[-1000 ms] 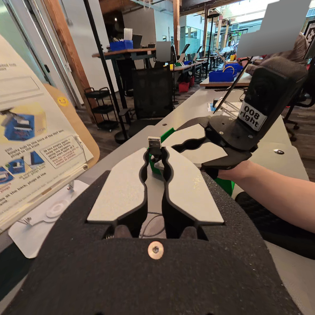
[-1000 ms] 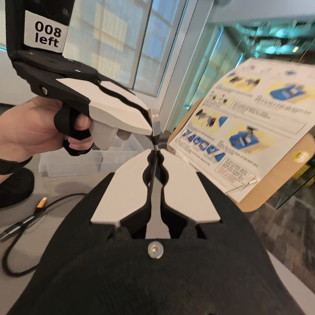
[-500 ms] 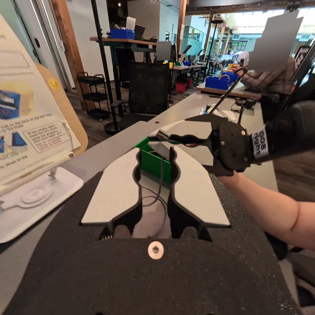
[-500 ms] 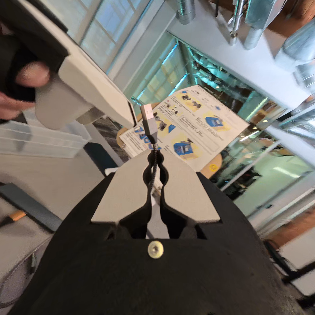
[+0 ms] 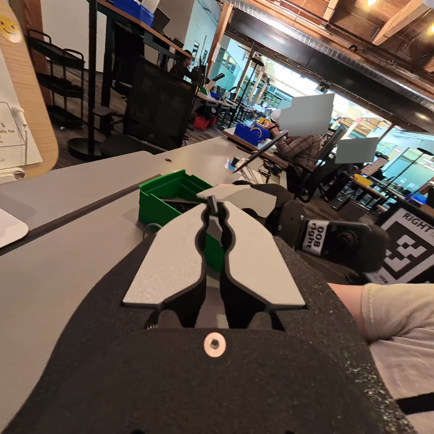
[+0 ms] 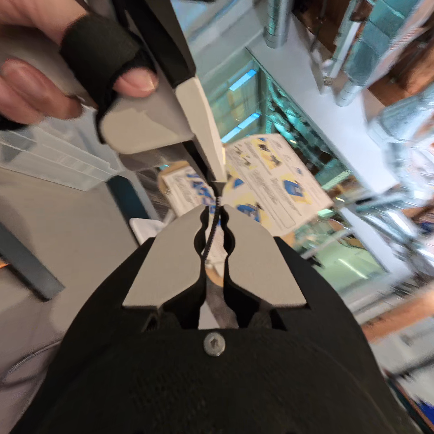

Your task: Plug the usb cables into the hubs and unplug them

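**Both grippers meet at one USB plug**

We hold the left gripper (image 5: 213, 207) with its tips nearly together, pinching the dark plug (image 5: 212, 203) of a USB cable. The plug stands up between the tips, above the near edge of a green bin (image 5: 164, 202) on the grey table (image 5: 58, 234). The right gripper (image 5: 211, 193) reaches in from the right, its tips meeting ours at the plug.

From the right wrist, we see that gripper (image 6: 215, 207) narrowed on the braided cable (image 6: 211, 232), which runs up between its fingers to the plug (image 6: 218, 186). The plug's top disappears into the tip of the left gripper (image 6: 217, 171), held from above by a hand (image 6: 58, 77). Behind them an instruction sheet (image 6: 277, 178) leans, blurred. We see no hub in either view.
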`<action>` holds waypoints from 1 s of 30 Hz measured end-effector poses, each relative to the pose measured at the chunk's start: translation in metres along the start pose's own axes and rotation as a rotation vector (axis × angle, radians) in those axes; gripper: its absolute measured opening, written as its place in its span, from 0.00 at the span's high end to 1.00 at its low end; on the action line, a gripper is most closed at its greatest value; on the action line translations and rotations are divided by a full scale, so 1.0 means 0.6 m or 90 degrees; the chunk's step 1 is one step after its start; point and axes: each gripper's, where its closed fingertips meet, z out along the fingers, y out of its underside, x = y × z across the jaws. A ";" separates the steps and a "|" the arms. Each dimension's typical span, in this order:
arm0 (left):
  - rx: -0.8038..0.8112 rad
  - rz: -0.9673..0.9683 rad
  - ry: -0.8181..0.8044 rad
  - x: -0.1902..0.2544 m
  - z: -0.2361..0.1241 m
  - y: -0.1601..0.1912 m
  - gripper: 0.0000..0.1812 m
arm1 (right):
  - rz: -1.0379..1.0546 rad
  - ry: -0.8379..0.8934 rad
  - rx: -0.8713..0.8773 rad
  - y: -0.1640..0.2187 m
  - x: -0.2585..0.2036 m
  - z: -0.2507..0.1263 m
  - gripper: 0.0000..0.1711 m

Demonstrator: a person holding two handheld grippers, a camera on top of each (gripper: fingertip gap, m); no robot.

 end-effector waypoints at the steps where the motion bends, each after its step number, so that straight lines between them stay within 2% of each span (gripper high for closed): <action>1: -0.001 -0.008 0.016 0.001 -0.004 -0.001 0.97 | 0.024 -0.056 0.026 -0.008 -0.013 -0.004 0.89; 3: -0.003 -0.025 0.055 0.008 -0.012 -0.003 0.97 | 0.080 -0.162 0.069 -0.021 -0.029 -0.022 0.82; 4: -0.006 -0.034 0.068 0.011 -0.015 -0.003 0.97 | 0.112 -0.183 0.092 -0.027 -0.023 -0.032 0.78; 6: -0.018 -0.043 0.086 0.014 -0.017 0.000 0.97 | 0.187 -0.191 0.153 -0.044 0.006 -0.054 0.77; 9: -0.026 -0.057 0.146 0.037 -0.013 0.003 0.97 | 0.312 -0.123 0.245 -0.049 0.071 -0.074 0.82; 11: -0.027 -0.077 0.213 0.065 -0.011 0.003 0.97 | 0.352 -0.031 0.225 -0.014 0.105 -0.067 0.86; 14: -0.018 -0.088 0.267 0.091 -0.008 -0.001 0.97 | 0.220 0.046 0.120 0.029 0.097 -0.046 0.81; 17: 0.012 -0.103 0.300 0.102 -0.012 -0.013 0.97 | 0.060 0.031 0.159 -0.010 0.045 -0.042 0.79; 22: 0.050 -0.105 0.282 0.090 -0.020 -0.027 0.97 | 0.125 0.061 0.300 -0.088 0.038 -0.069 0.85; 30: 0.049 -0.142 0.273 0.076 -0.014 -0.024 0.97 | 0.133 0.047 0.279 -0.097 0.032 -0.064 0.88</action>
